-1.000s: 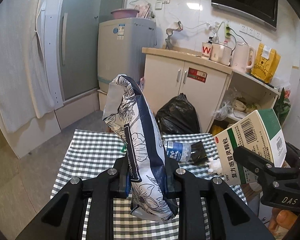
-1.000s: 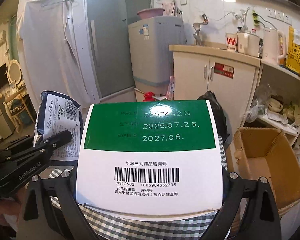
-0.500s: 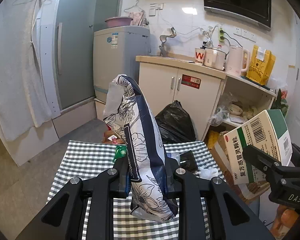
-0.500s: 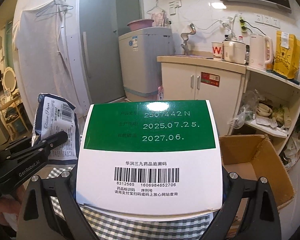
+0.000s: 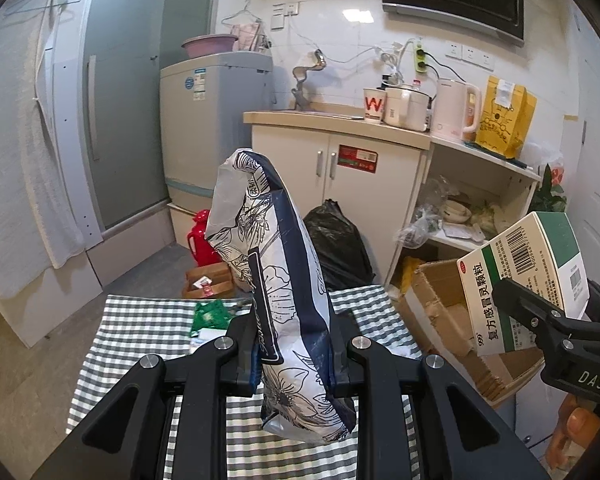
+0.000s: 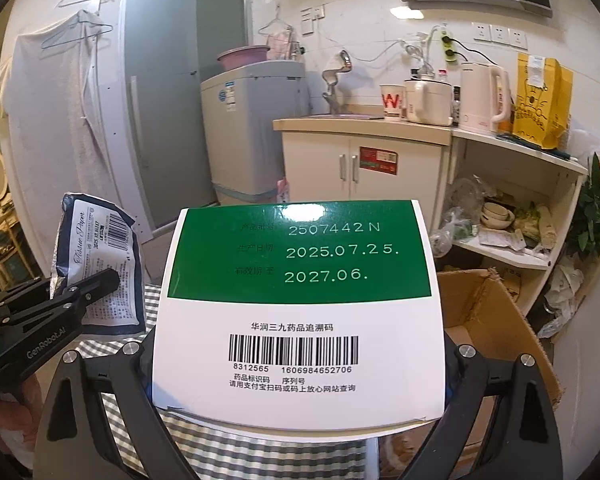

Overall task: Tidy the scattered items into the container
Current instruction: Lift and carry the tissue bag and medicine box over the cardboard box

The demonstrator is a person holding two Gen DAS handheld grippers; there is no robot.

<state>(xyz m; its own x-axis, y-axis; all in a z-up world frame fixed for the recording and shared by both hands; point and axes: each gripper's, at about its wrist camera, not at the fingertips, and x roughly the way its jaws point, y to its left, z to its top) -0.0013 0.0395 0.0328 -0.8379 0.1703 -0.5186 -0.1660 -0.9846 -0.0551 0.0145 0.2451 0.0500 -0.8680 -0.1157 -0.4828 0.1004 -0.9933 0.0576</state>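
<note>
**Both claws full above the checked desk**

The left claw (image 5: 294,354) is clamped on a tissue pack (image 5: 274,280), a soft blue-and-white packet with a flower print. It stands upright between the two black fingers and reaches up through the middle of the left wrist view. In the right wrist view the same pack shows at the left edge, its barcode side turned this way.

The right claw (image 6: 300,364) grips a medicine box (image 6: 300,312), green on top and white below, with a barcode and printed dates. The box fills the centre of that view and hides most of what lies behind it. From the left wrist camera it sits at the right edge, tilted, with a black finger pressed across its lower face.

Below both claws is the desk (image 5: 148,316), covered in a green-and-white checked cloth. A small green packet (image 5: 210,316) lies on the cloth near its far edge, left of the tissue pack.

The cardboard box (image 6: 496,328) sits open on the floor just beside the desk's right side, to the lower right in both views. The medicine box is held near it, though I cannot tell whether it is directly over the opening.

A black bin bag (image 5: 338,248) rests on the floor beyond the desk, against the white cabinet (image 5: 340,176).
</note>
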